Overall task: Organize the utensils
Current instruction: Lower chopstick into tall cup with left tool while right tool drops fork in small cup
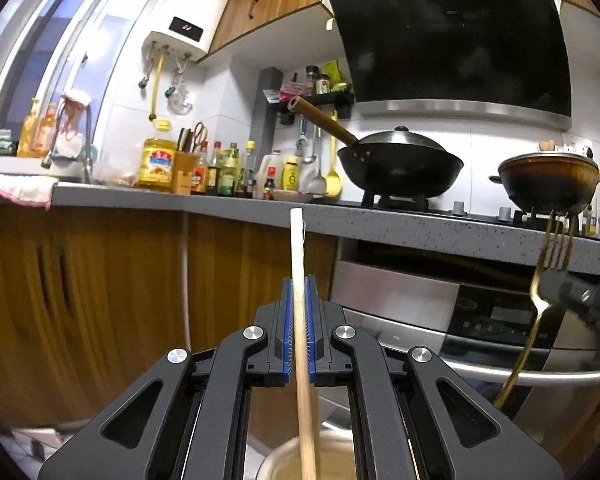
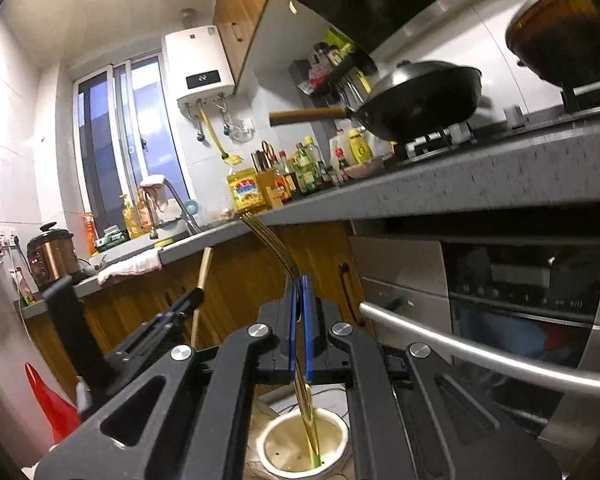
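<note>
My left gripper (image 1: 299,280) is shut on a pale wooden chopstick (image 1: 300,300) that stands upright, its lower end reaching toward a cream utensil holder (image 1: 284,460) below. My right gripper (image 2: 299,280) is shut on a gold fork (image 2: 272,244), tines up, its handle end dipping into the cream holder (image 2: 276,432). The fork (image 1: 540,312) and right gripper (image 1: 580,296) show at the right in the left wrist view. The left gripper (image 2: 180,308) with the chopstick (image 2: 202,280) shows left in the right wrist view.
A grey countertop (image 1: 380,224) runs across with a black wok (image 1: 400,168), a brown pot (image 1: 548,180), bottles and a knife block. A steel oven (image 2: 500,320) with a bar handle sits below. A red bag (image 2: 52,404) lies low left.
</note>
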{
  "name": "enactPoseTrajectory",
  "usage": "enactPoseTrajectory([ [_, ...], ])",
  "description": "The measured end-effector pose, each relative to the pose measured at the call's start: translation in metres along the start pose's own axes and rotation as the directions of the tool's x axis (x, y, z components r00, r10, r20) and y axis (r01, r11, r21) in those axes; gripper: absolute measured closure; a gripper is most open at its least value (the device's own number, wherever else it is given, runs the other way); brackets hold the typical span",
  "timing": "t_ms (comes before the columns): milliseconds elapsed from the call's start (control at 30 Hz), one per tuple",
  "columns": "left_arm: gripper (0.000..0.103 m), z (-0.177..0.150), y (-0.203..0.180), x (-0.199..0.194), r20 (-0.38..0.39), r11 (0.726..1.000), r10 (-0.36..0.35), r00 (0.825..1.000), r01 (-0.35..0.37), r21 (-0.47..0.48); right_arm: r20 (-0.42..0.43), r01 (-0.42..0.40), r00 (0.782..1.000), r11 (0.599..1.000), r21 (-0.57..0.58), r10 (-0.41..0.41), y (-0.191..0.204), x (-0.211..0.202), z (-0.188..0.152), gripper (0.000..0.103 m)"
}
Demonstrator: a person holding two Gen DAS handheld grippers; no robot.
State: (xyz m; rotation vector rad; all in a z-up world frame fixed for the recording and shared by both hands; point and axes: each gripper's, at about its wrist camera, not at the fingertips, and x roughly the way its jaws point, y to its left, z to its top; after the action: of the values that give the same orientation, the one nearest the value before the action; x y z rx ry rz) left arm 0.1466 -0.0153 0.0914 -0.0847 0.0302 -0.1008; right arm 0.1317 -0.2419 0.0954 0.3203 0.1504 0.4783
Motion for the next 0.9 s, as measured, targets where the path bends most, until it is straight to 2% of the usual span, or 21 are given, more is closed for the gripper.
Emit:
enactPoseTrajectory([
  [167, 0.096, -0.008, 0.005, -0.018, 0.005, 1.0, -0.003, 1.0, 0.003, -0.015, -0.041, 0.009, 0.999, 1.0, 0.007, -0.008, -0.008, 0.007, -0.016, 0.1],
  [333, 0.096, -0.022, 0.002, -0.034, -0.017, 1.0, 0.014, 1.0, -0.013, 0.019, -0.078, 0.021, 0.997, 1.0, -0.015, -0.022, -0.008, 0.012, -0.028, 0.1],
  [633, 0.096, -0.039, 0.001, -0.036, -0.134, 0.999, 0.017, 0.991, -0.01, 0.051, -0.111, 0.044, 0.993, 0.999, -0.019, -0.046, -0.015, 0.017, -0.038, 0.1],
  [900, 0.096, -0.049, 0.005, -0.032, -0.19, 0.999, 0.018, 0.982, -0.009, 0.049, -0.12, 0.068, 0.991, 0.998, -0.004, -0.067, -0.023, 0.017, -0.036, 0.1],
])
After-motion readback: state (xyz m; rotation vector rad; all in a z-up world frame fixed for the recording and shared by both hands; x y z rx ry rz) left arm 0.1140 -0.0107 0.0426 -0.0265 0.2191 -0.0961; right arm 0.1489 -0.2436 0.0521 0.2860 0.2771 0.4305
